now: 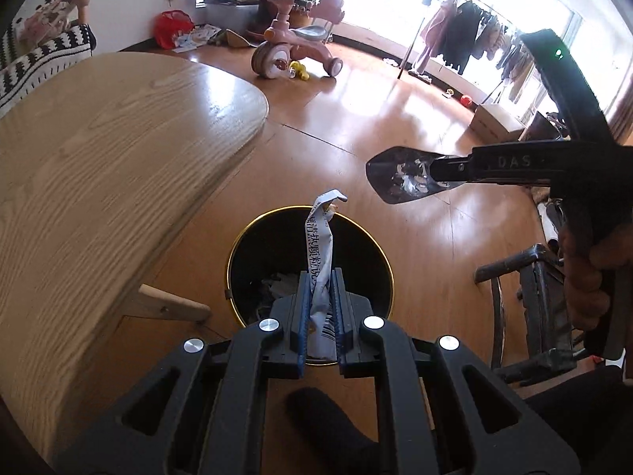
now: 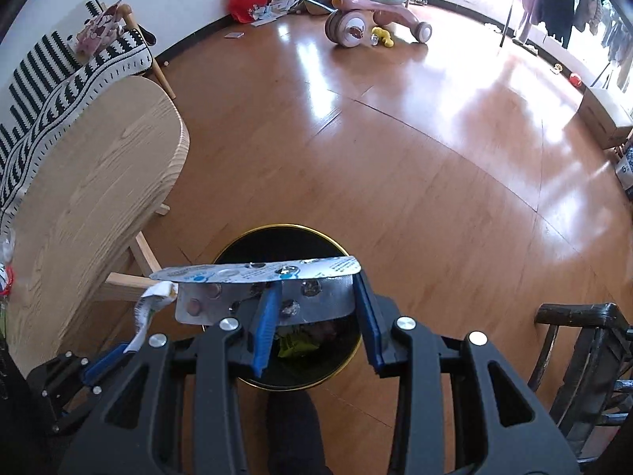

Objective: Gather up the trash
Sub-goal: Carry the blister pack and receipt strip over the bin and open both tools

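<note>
Directly below both grippers sits the bin [image 1: 311,265], black with a gold rim, on the floor just right of the wooden surface [image 1: 99,166]. Your left gripper [image 1: 319,301] is clamped on a white sachet [image 1: 321,245], whose long axis runs straight out along the fingers, its free end over the bin's mouth. Your right gripper [image 2: 316,297] has its fingers apart, yet a silver blister pack [image 2: 261,289] hangs between them, lying crosswise with its long axis running left to right above the bin; you cannot tell what still holds it. Both pieces look placed for a drop, so the next move is likely just parting the left fingers. Some trash already lies inside.
</note>
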